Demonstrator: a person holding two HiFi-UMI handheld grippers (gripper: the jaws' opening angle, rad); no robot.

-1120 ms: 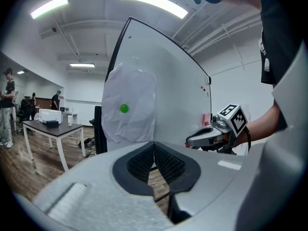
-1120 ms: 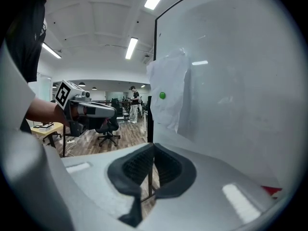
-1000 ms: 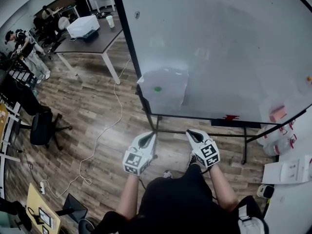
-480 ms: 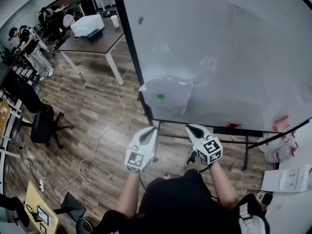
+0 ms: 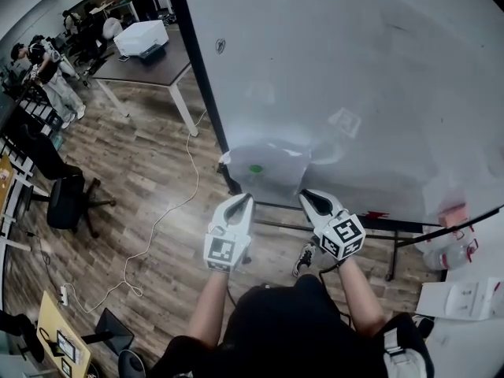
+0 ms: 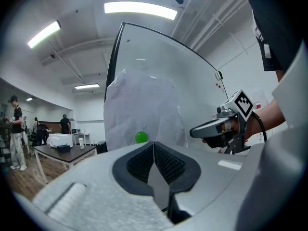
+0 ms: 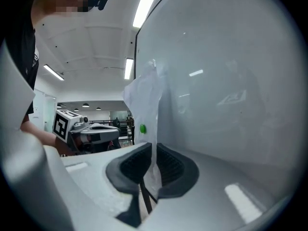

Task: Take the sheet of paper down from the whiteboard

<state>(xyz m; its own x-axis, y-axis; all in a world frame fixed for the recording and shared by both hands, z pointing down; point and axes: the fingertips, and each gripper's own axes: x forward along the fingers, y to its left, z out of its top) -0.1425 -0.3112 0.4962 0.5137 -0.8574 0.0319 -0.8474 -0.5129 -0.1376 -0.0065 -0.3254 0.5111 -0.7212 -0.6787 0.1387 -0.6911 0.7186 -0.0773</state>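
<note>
Tongs both closed: L tongs (image 5: 245, 198) and R tongs (image 5: 304, 195) each pinch the bottom edge of the paper sheet (image 5: 268, 161), L near its left corner, R near its right. Sheet sits low-left on the whiteboard (image 5: 354, 69), green dot (image 5: 255, 168) on it, bottom edge bowed off the board.

Left tongs (image 5: 246, 198) level, jaws pressed together, right tongs (image 5: 305, 195) alongside, clamped on the sheet of paper (image 5: 269, 164)
</note>
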